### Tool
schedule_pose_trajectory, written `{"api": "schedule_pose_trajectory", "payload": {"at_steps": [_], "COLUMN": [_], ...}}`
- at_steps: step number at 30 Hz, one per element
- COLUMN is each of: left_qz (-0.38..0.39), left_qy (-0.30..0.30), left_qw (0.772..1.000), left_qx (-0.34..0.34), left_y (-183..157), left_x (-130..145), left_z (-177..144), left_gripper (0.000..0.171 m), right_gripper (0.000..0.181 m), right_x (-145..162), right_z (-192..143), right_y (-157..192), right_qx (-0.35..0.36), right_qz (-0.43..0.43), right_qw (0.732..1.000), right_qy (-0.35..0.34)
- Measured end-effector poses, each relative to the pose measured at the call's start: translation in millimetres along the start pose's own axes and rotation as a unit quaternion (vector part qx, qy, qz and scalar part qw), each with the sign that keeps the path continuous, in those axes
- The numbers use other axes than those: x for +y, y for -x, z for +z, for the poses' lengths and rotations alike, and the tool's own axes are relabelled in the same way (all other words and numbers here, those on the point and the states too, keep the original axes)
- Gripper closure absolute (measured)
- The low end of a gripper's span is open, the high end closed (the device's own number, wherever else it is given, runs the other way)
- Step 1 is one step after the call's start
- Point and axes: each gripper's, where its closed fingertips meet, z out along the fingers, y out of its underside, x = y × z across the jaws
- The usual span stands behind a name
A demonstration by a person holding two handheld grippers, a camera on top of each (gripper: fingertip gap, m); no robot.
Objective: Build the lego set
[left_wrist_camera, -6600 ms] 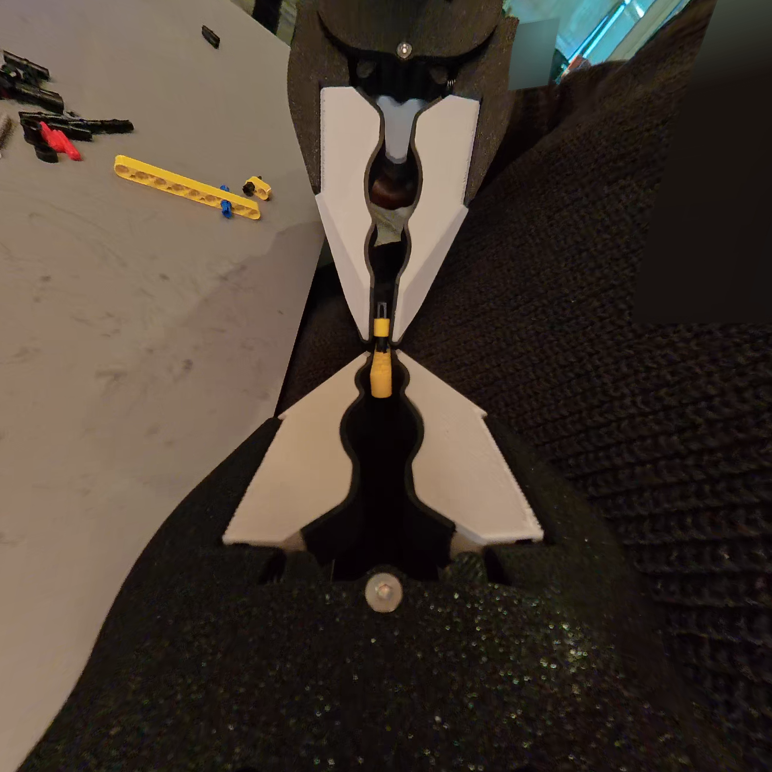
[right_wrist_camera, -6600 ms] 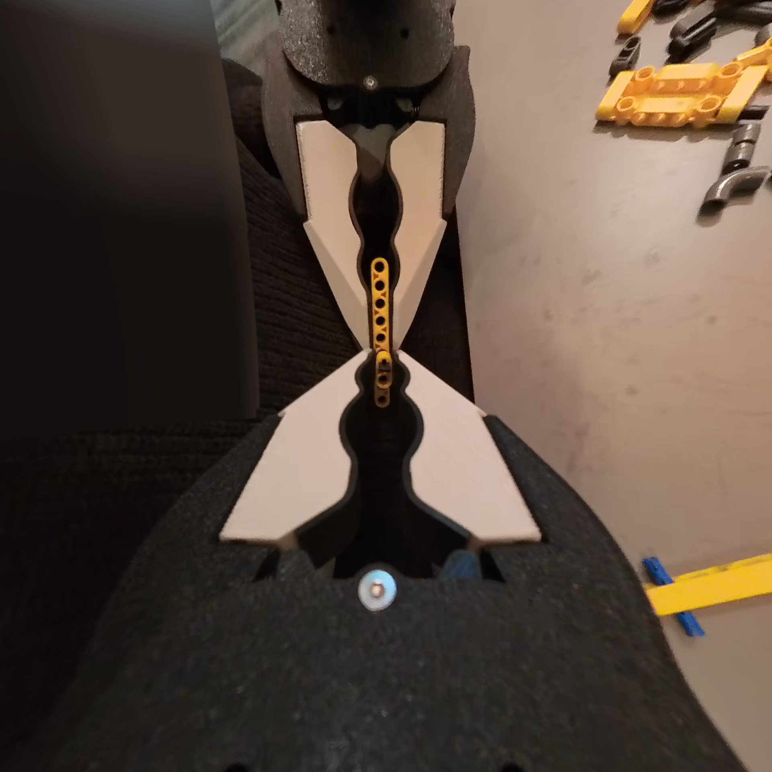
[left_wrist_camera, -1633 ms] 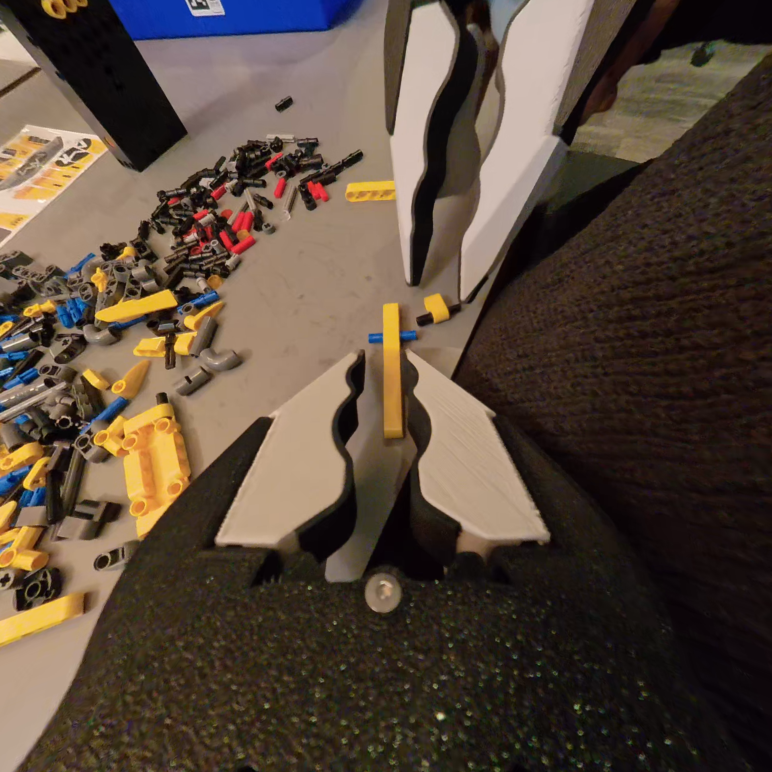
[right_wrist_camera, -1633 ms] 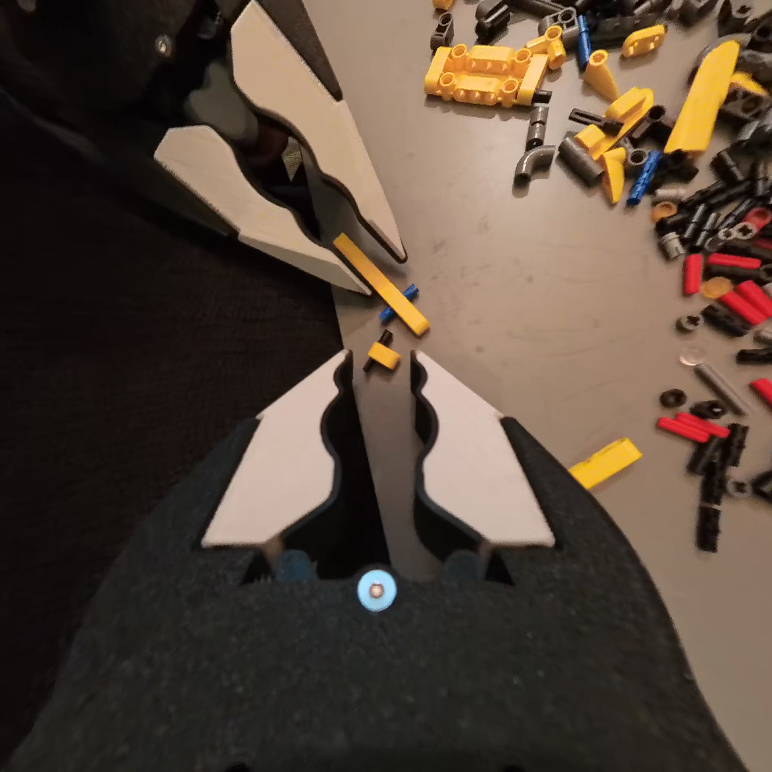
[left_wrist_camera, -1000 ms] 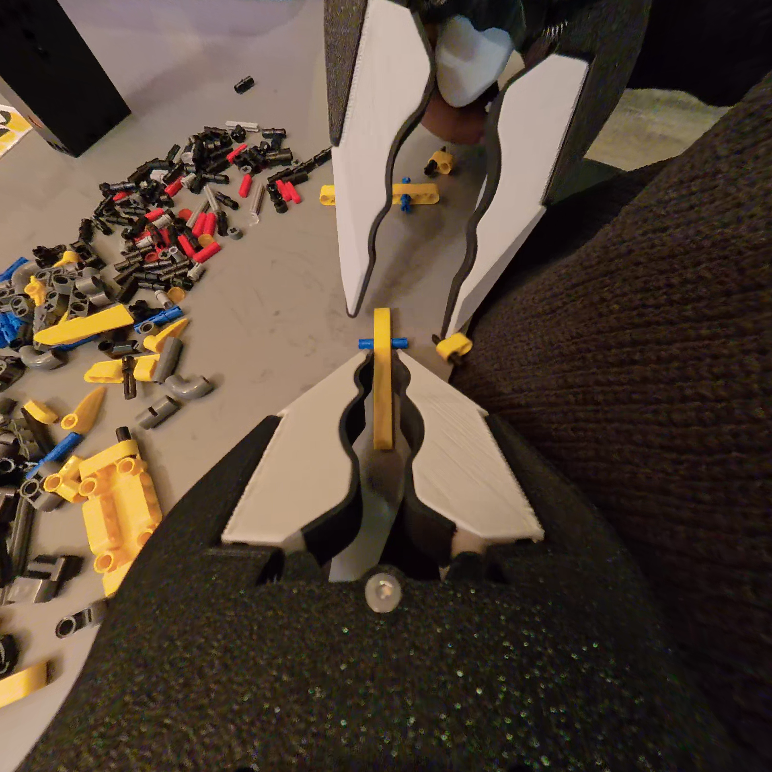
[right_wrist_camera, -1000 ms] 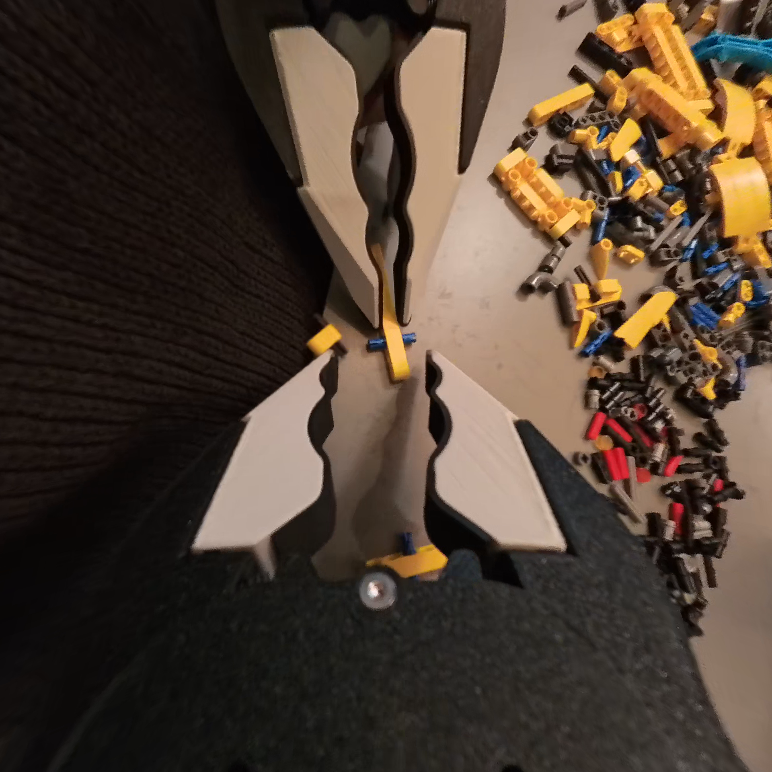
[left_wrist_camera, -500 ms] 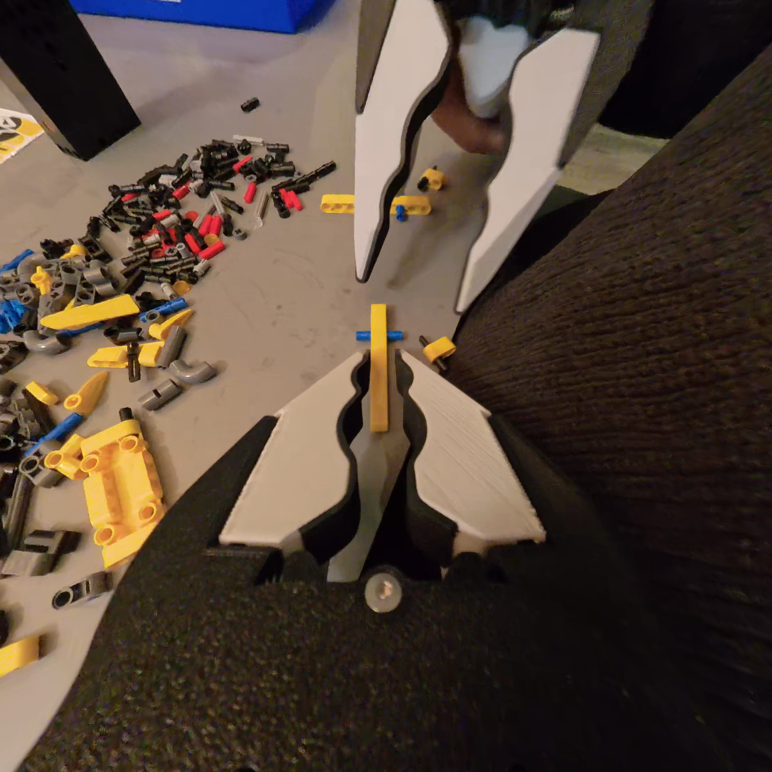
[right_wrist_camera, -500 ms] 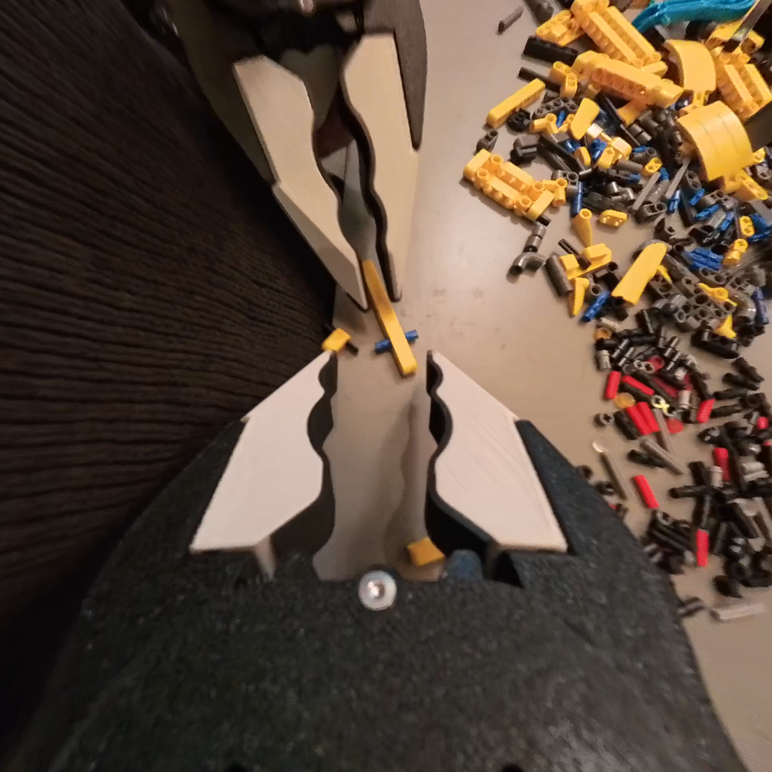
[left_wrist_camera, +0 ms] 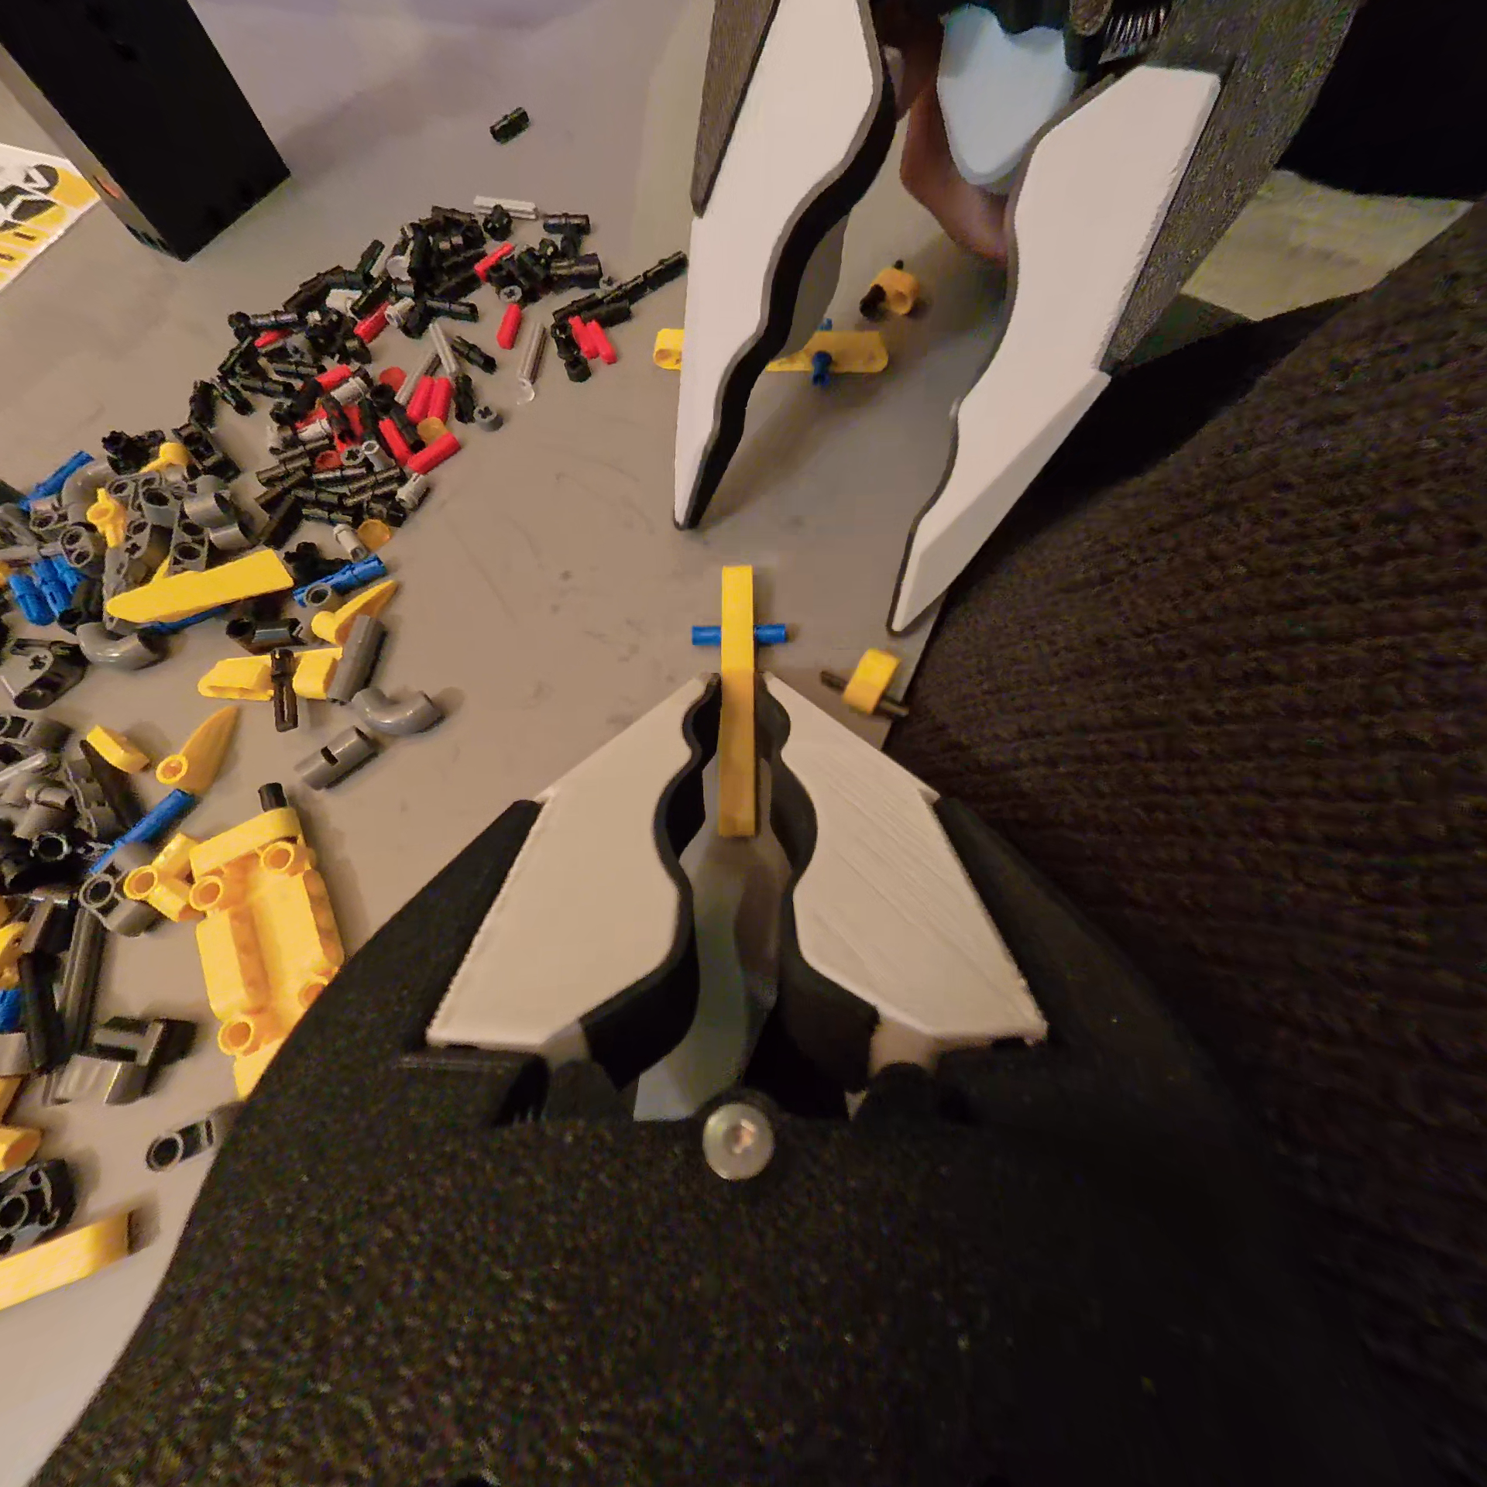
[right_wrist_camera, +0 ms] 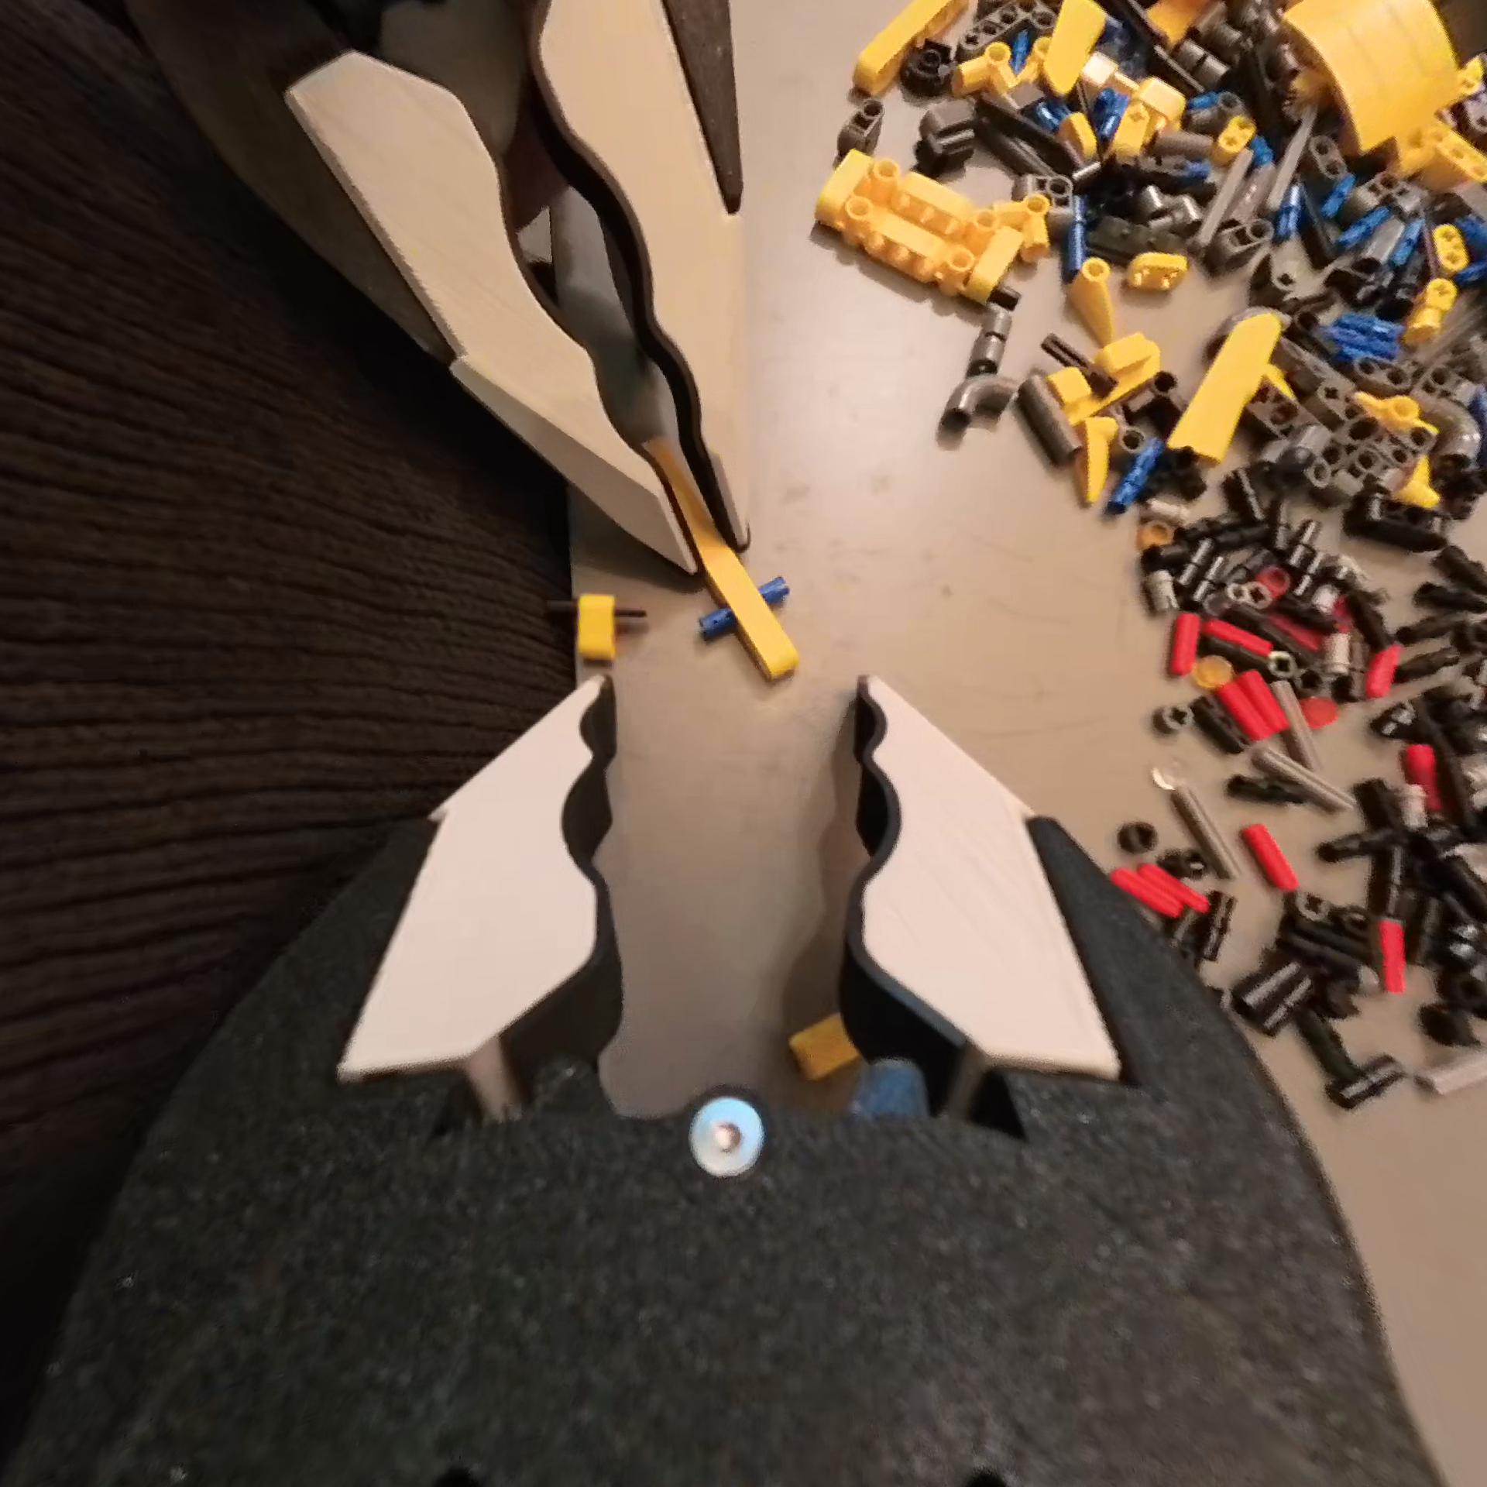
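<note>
Left gripper (left_wrist_camera: 736,684) is clamped tight on a thin yellow beam (left_wrist_camera: 737,700), which pokes forward past the fingertips with a blue pin (left_wrist_camera: 738,635) pushed crosswise through it, sticking out on both sides. The beam sits edge-on, held over the near edge of the grey table (left_wrist_camera: 563,523). Just to its right lies a small yellow connector (left_wrist_camera: 869,681) on a black pin, right at the table edge beside dark knitted fabric (left_wrist_camera: 1207,724). Facing it, the right gripper (right_wrist_camera: 728,684) has its jaws spread wide, nothing between them, tips near the beam's free end but apart from it. Behind that gripper lies a second yellow beam (left_wrist_camera: 837,354) with a blue pin, and another yellow connector (left_wrist_camera: 889,290). Off to the left spreads a loose heap of building pieces (left_wrist_camera: 322,451), black, red, grey, blue, yellow, plus a chunky yellow block (left_wrist_camera: 261,933) and a black box (left_wrist_camera: 137,121).
</note>
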Motion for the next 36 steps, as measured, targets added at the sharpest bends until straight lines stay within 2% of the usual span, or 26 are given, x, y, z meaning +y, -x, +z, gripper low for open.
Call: {"api": "schedule_pose_trajectory", "payload": {"at_steps": [4,9,13,16,22,26,29,32,34,36], "left_qz": [-0.001,0.000,-0.010,-0.018,-0.023,-0.017,-0.003,0.009,0.016,0.024], "left_qy": [-0.004,-0.020,-0.038,-0.043,-0.046,-0.058,-0.086,-0.111,-0.118,-0.113], "left_qw": [1.000,1.000,0.999,0.999,0.998,0.997,0.995,0.992,0.990,0.991], "left_qx": [0.005,-0.013,-0.007,0.006,0.021,0.042,0.057,0.065,0.070,0.074], "left_y": [-1.7,5.2,6.4,4.0,0.6,-6.3,-13.1,-18.2,-21.5,-25.0], "left_x": [-1.7,-5.1,-9.0,-9.4,-9.1,-11.8,-19.2,-27.1,-30.8,-31.3], "left_z": [0.3,-7.6,-16.0,-17.8,-18.4,-21.0,-25.8,-29.8,-29.6,-26.3], "left_gripper": [0.164,0.164,0.164,0.164,0.164,0.163,0.158,0.153,0.150,0.149], "right_gripper": [0.122,0.123,0.145,0.161,0.163,0.173,0.173,0.173,0.174,0.174], "right_x": [-6.6,-11.5,-22.0,-24.7,-13.2,-14.8,-22.4,-30.9,-34.2,-37.0], "right_z": [-5.1,-6.7,-9.1,-6.8,10.4,12.4,3.2,-10.7,-18.4,-24.9], "right_y": [1.7,5.3,17.9,30.5,29.3,26.3,20.7,17.5,22.0,31.2], "right_qx": [-0.007,0.005,-0.011,-0.050,-0.057,-0.050,-0.057,-0.106,-0.174,-0.257], "right_qz": [0.010,-0.025,-0.057,-0.054,-0.045,-0.039,0.002,0.090,0.164,0.237], "right_qw": [1.000,0.999,0.997,0.996,0.997,0.998,0.997,0.987,0.966,0.932], "right_qy": [-0.022,-0.021,-0.046,-0.050,-0.012,-0.013,-0.043,-0.082,-0.094,-0.095]}}
